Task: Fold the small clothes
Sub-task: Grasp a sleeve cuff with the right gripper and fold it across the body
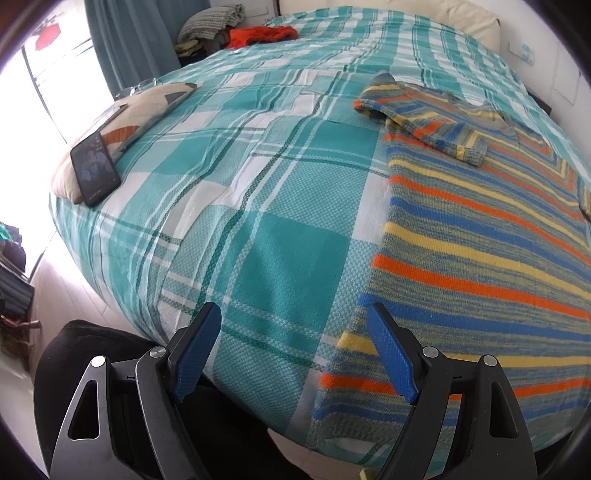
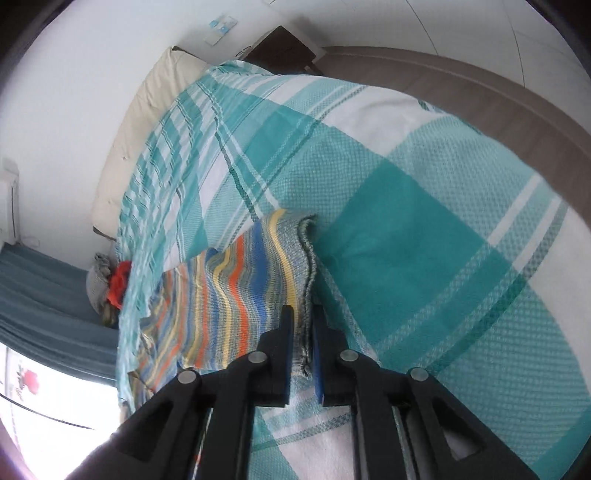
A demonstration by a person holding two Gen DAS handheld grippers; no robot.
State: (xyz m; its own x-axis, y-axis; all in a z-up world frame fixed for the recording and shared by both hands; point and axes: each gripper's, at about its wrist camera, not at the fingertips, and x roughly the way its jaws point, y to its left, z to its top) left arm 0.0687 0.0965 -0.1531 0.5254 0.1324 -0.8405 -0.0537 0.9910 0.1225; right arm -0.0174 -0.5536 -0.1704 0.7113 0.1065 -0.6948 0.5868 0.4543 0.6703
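A small striped knit sweater (image 1: 480, 236), in blue, orange, yellow and grey, lies flat on the teal plaid bedspread (image 1: 258, 206). One sleeve (image 1: 424, 114) is folded across its top. My left gripper (image 1: 293, 317) is open and empty, low over the bed's near edge, with its right finger beside the sweater's lower left corner. In the right wrist view my right gripper (image 2: 303, 325) is shut on the edge of the sweater (image 2: 229, 288), pinching the knit hem between its pads.
A black phone (image 1: 95, 169) rests on a beige patterned pillow (image 1: 129, 122) at the bed's left edge. A red garment (image 1: 262, 35) and folded clothes (image 1: 210, 26) lie at the far end. A cream headboard cushion (image 2: 147, 110) and dark nightstand (image 2: 284, 48) stand beyond.
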